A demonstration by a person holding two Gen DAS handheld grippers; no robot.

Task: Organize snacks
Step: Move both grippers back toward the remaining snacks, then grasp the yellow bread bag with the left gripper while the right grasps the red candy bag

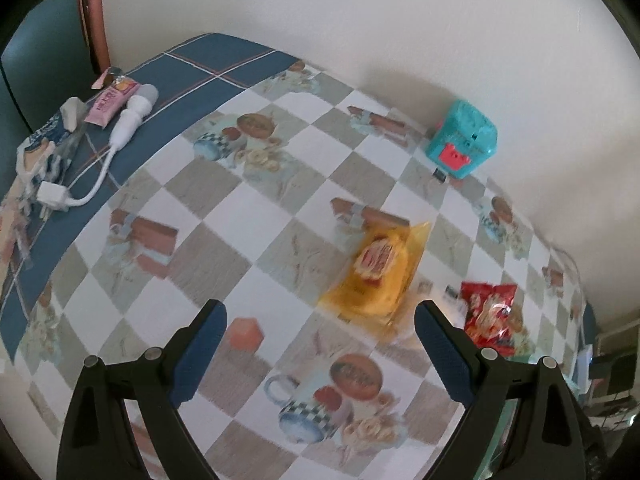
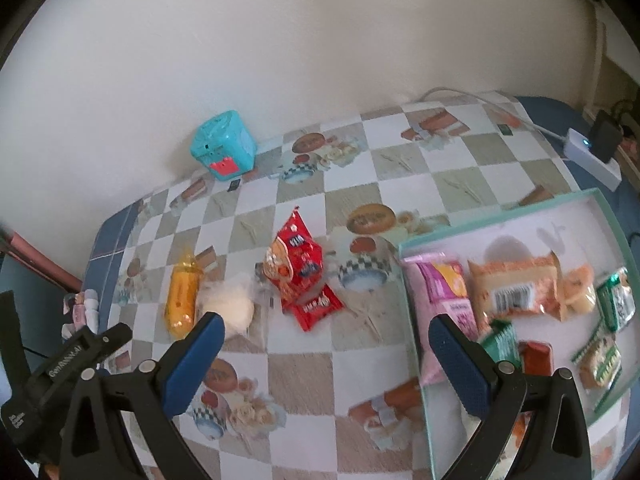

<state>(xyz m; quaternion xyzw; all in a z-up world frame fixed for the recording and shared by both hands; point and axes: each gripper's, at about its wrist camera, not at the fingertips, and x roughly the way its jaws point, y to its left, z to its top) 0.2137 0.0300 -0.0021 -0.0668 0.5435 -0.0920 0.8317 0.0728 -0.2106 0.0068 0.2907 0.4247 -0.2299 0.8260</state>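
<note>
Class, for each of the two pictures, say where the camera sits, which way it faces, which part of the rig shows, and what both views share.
Left wrist: on the left gripper, looking down at the table and yellow packet; its open fingers show.
Right wrist: on the right gripper, looking down at the red packets and snack tray; its open fingers show.
Shared: yellow packet, red packets, teal box.

Seen from the right gripper (image 2: 326, 330), the tray (image 2: 516, 216) lies on the tabletop (image 2: 304, 380) right of its jaws, snack packets inside. Ahead between the jaws lie two packets (image 2: 298, 276), one overlapping the other. Left of those lie a puffy packet (image 2: 234, 306) and a long packet (image 2: 182, 296). A box (image 2: 222, 144) stands far ahead by the wall.
</note>
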